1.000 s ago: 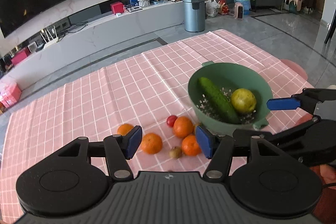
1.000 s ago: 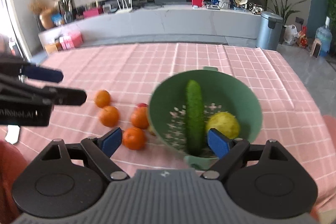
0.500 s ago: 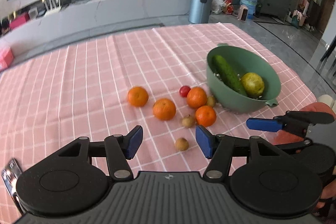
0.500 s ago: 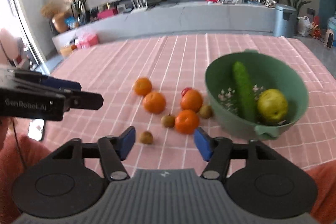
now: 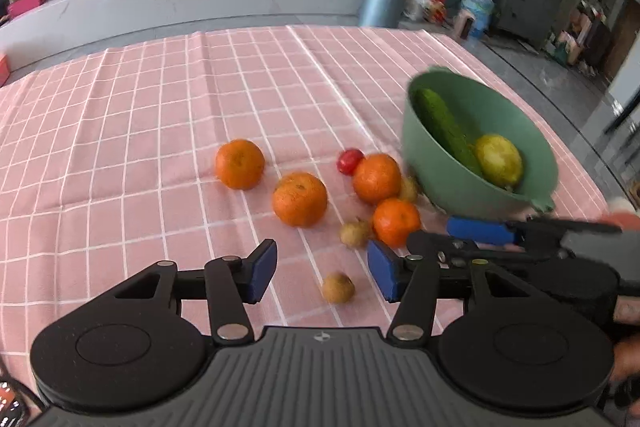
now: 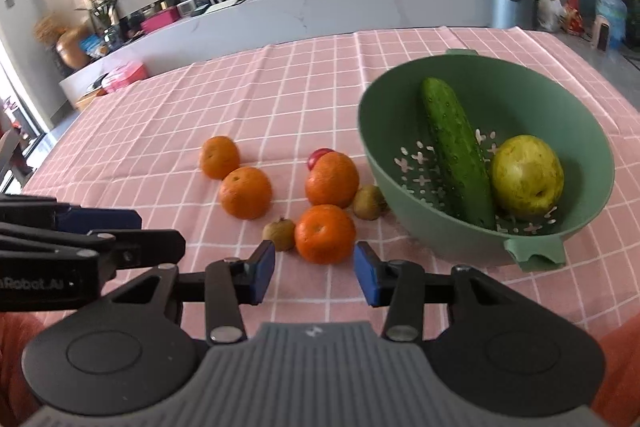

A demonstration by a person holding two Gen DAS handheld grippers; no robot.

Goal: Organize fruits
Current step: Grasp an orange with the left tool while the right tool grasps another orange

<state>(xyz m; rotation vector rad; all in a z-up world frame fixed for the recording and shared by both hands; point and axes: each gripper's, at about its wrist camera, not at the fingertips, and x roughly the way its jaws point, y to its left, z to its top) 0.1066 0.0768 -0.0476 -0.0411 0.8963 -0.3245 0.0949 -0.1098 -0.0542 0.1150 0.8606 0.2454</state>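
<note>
Both tools have dropped toward the fruit: the right tool (image 6: 315,270), jaws just narrowed, empty, faces an orange (image 6: 325,233); the left tool (image 5: 322,270), half-open, nears a small brown fruit (image 5: 338,287).

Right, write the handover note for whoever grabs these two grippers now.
Left gripper: open, empty, jaws just been closing, a small brown fruit on the cloth in line with the gap.
Right gripper: open, empty, jaws just been closing, lined up just short of the nearest orange.
Green colander: holds a cucumber and a yellow-green pear.
On the pink checked cloth, left of the colander: four oranges, a small red fruit, three small brown fruits.
Done: cucumber and pear in.
Left: everything loose on the cloth.
</note>
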